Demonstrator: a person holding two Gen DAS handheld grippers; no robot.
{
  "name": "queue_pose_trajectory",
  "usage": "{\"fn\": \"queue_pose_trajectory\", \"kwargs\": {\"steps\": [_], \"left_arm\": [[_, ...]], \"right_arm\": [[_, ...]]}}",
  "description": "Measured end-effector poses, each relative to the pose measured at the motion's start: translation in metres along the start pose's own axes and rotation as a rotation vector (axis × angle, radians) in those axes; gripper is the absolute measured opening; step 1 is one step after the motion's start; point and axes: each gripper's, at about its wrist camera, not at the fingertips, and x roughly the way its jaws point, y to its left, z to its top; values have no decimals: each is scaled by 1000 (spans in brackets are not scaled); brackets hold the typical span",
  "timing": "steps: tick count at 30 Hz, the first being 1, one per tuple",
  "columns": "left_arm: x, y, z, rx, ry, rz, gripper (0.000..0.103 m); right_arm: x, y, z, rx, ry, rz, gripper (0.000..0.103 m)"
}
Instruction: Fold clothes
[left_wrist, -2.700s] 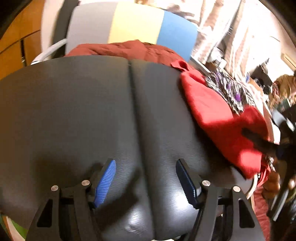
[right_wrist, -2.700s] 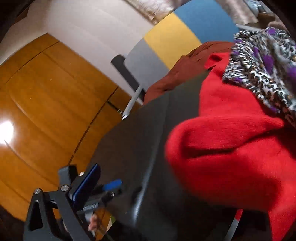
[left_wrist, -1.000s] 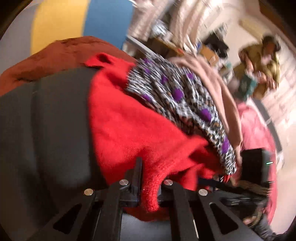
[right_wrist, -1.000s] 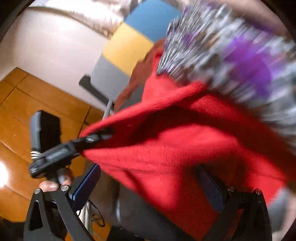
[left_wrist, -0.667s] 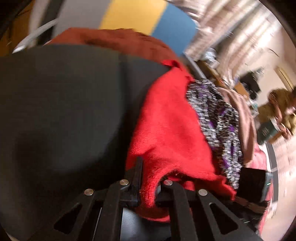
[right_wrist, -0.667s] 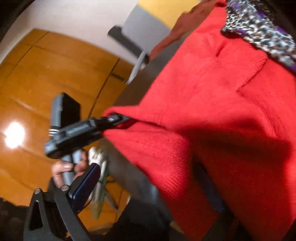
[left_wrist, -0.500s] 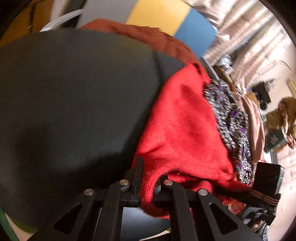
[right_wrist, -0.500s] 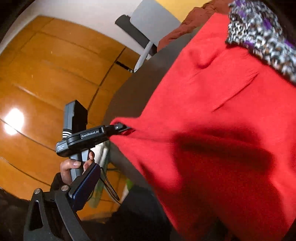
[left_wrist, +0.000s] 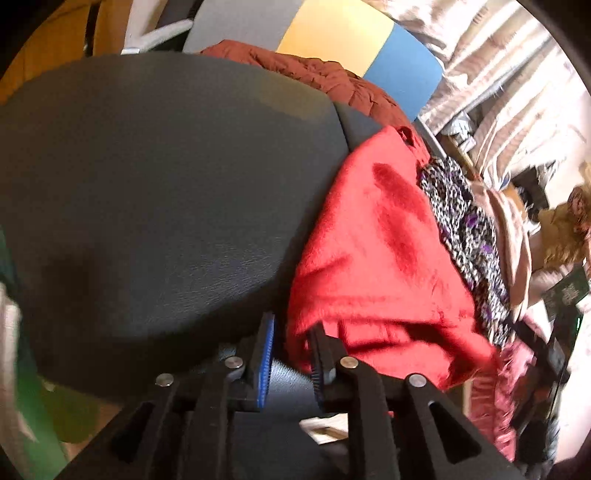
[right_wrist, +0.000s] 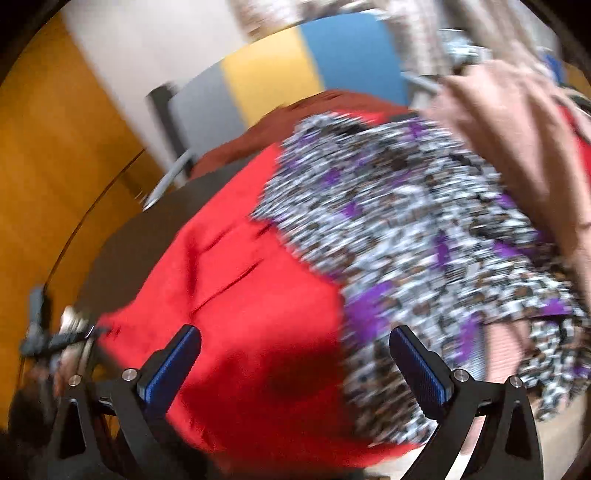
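A red knit sweater (left_wrist: 373, 266) lies over the right part of a dark padded surface (left_wrist: 155, 192); it also shows in the right wrist view (right_wrist: 251, 295). My left gripper (left_wrist: 291, 354) has its jaws slightly apart at the sweater's near edge, and the cloth's hem sits between the blue pads. My right gripper (right_wrist: 295, 365) is open wide and hovers over the sweater beside a leopard-print garment with purple spots (right_wrist: 424, 236). The right wrist view is blurred.
A rust-brown garment (left_wrist: 314, 81) lies at the far end of the padded surface, before a grey, yellow and blue chair back (left_wrist: 332, 33). A beige garment (right_wrist: 517, 122) lies on the print one. Orange wood panels (right_wrist: 55, 166) stand at left.
My left gripper, clamped on the sweater's edge half a second ago, has opened a little. My right gripper swung from the sweater's left side to over its right part, near the print garment.
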Motion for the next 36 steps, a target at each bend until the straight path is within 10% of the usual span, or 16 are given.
{"fn": "queue_pose_trajectory", "kwargs": {"steps": [9,11,13,15,19,25,29,31,33,36], "left_arm": [[-7,-69,-17,260,-14,-142,26],[12,-100,-22,329,42,-213,27],[24,-114,-29,385,89,-248,27],[39,-130,-38,433,145,-274,27],[59,-150,-49,506,215,-288,27],[57,-142,-50,519,232,-333,27],[54,-134,-50,513,230,-351,27],[50,-130,-52,520,226,-362,28],[40,-120,-57,546,231,-384,30],[40,-136,-64,640,243,-391,31]], "right_arm": [[76,-44,16,7,114,-174,92],[80,-39,18,-16,89,-215,77],[81,-38,22,-19,77,-252,28],[76,-46,31,18,59,-226,11],[53,-55,65,8,-4,-211,8],[-22,-68,176,-108,-259,-407,6],[-79,-131,248,132,-456,-634,11],[-94,-164,257,288,-459,-683,56],[-100,-179,249,330,-459,-684,79],[-100,-175,212,280,-428,-650,85]]}}
